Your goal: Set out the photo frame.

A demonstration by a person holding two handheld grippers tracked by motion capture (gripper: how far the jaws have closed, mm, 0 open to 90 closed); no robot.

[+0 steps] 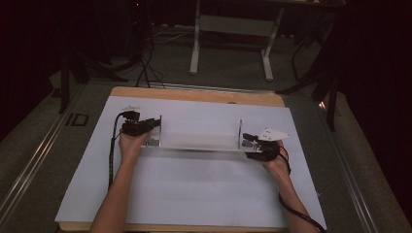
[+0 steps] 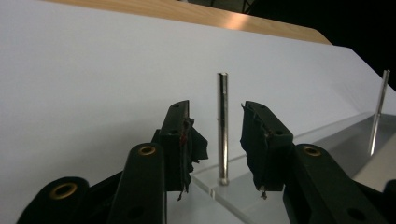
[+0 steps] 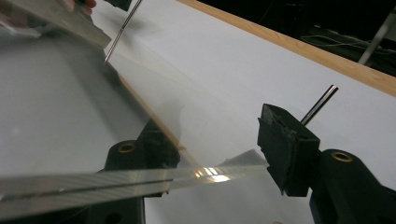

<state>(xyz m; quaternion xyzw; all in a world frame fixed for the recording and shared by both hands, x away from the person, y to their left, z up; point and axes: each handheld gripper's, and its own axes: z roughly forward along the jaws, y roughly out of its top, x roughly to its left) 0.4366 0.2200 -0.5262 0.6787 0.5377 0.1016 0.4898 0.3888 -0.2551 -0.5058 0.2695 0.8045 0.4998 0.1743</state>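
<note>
Clear plate (image 1: pixel 194 141), a transparent slab with a metal pin standing at each end, is seen lying across the middle of the white sheet (image 1: pixel 194 194) that covers the desk (image 1: pixel 194 93). In the high view the left pin (image 1: pixel 160 127) rises at the plate's left end and the right pin (image 1: pixel 240 131) at its right end.

The left tool (image 1: pixel 145 127) is held at the left end of the plate. In the left gripper view the left pin (image 2: pixel 223 126) stands upright between the two black pads (image 2: pixel 254 140), with a gap visible on either side of it, so the pin is not pressed: the left tool (image 2: pixel 217 140) is open around the pin. The right pin (image 2: pixel 378 112) is seen farther off at the right edge of that view, and the clear plate (image 2: pixel 261 196) lies under the jaws.

The right tool (image 1: pixel 255 145) is held at the right end of the plate, with a grey three-cornered plate on its top. In the right gripper view the edge of the clear plate (image 3: pixel 116 182) runs across between the jaws of the right tool (image 3: pixel 219 144), which stand wide; whether the pads press on the plate cannot be told. The right pin (image 3: pixel 320 105) shows behind the right-hand jaw, and the left pin (image 3: pixel 122 30) is seen at the far end.
</note>
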